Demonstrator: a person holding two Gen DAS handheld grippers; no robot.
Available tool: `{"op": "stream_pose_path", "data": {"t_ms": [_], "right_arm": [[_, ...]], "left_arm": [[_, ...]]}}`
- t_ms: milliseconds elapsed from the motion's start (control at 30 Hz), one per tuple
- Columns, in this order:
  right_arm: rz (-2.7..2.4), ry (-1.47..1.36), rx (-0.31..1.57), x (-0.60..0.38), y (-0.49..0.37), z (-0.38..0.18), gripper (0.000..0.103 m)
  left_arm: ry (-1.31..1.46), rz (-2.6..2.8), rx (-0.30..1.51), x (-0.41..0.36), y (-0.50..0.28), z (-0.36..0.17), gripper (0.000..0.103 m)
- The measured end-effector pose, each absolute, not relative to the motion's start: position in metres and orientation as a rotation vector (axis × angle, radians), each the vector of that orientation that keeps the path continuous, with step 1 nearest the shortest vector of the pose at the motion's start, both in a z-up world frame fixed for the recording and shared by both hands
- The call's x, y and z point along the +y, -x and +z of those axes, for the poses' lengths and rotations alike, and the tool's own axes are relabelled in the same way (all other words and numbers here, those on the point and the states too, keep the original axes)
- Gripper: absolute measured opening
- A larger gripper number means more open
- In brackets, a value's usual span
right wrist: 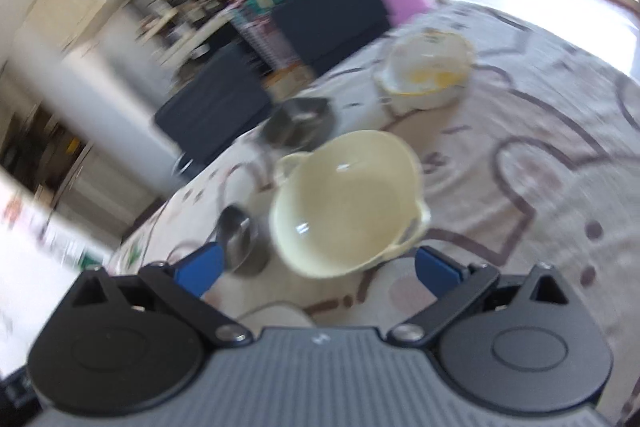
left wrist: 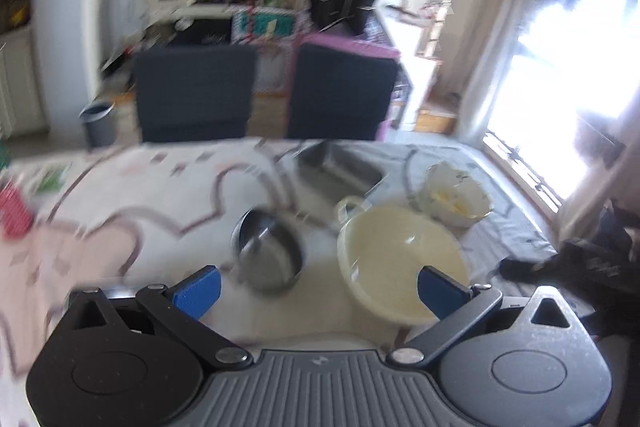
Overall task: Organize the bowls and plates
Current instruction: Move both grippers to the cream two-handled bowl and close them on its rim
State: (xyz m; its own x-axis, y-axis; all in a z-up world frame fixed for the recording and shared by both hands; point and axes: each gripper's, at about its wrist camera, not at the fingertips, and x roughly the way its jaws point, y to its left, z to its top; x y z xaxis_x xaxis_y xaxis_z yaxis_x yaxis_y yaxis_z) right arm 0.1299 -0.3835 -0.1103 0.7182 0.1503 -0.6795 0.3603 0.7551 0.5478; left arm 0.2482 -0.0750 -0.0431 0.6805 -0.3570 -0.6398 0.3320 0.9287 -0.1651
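Observation:
A cream two-handled bowl [left wrist: 400,259] [right wrist: 344,203] rests on the patterned tablecloth. Left of it stands a round steel bowl [left wrist: 268,251] [right wrist: 240,239]. Behind them lies a rectangular steel tray [left wrist: 340,167] [right wrist: 300,121]. A white bowl with yellow remains inside [left wrist: 456,199] [right wrist: 428,71] stands further back. My left gripper [left wrist: 320,287] is open above the table, its blue pads wide apart with nothing between them. My right gripper [right wrist: 320,269] is open too, hovering just short of the cream bowl, gripping nothing. Both views are blurred.
Two dark chairs [left wrist: 196,91] [left wrist: 344,91] stand at the table's far edge. A grey bin [left wrist: 98,123] is on the floor at the left. A red object [left wrist: 14,215] lies at the table's left side. A bright window [left wrist: 568,75] is on the right.

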Motion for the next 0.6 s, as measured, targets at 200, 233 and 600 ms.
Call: {"op": "stream_pose_path", "data": {"t_ms": [200,233,600], "right_arm": [[-0.232,-1.012,0.89,-0.413,-0.154,-0.168,0.103],[-0.249,-1.048,0.897,-0.417,-0.156,-0.174,0.102],[-0.298,-1.006,0.982,-0.412,-0.189,-0.2,0.028]], "left_arm": [[-0.017,-0.458,0.69,-0.116,-0.288,-0.044,0.103],[-0.02,-0.465,0.687,-0.121,-0.296,-0.046,0.103],[0.011,-0.447,0.706,-0.135,-0.355,-0.082,0.103]]}}
